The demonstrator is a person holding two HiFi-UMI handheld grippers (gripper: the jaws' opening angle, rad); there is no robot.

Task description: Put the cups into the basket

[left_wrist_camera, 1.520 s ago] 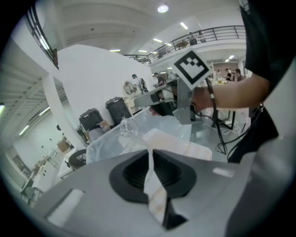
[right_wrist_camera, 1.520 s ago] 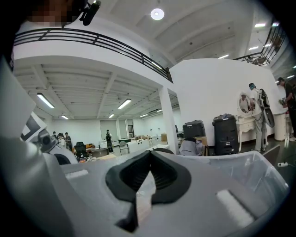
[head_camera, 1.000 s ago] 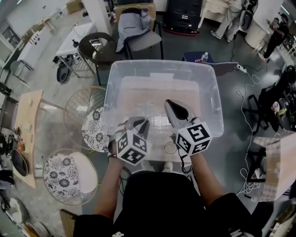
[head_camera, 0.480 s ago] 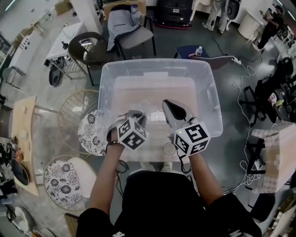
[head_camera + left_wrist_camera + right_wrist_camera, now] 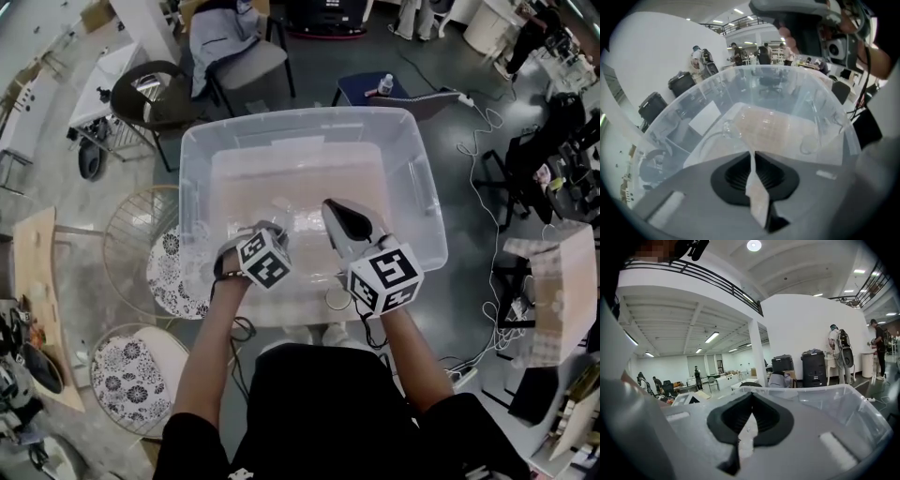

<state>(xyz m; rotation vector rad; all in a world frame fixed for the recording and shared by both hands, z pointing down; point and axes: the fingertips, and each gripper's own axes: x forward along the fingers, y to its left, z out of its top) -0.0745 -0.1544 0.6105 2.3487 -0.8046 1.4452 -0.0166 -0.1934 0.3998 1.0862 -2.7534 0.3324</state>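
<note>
A clear cup [image 5: 761,125] sits mid-frame in the left gripper view, within the walls of the clear basket [image 5: 689,112]. The left gripper [image 5: 752,159] pinches its thin wall (jaws nearly together). Just right of centre in the head view, the right gripper [image 5: 333,208] is pressed together, empty, over the basket.

Reaching into basket [image 5: 412,178] with left gripper [image 5: 272,234] and right gripper [image 5: 331,207] side by side; stool [image 5: 169,277] just left of left gripper.
</note>
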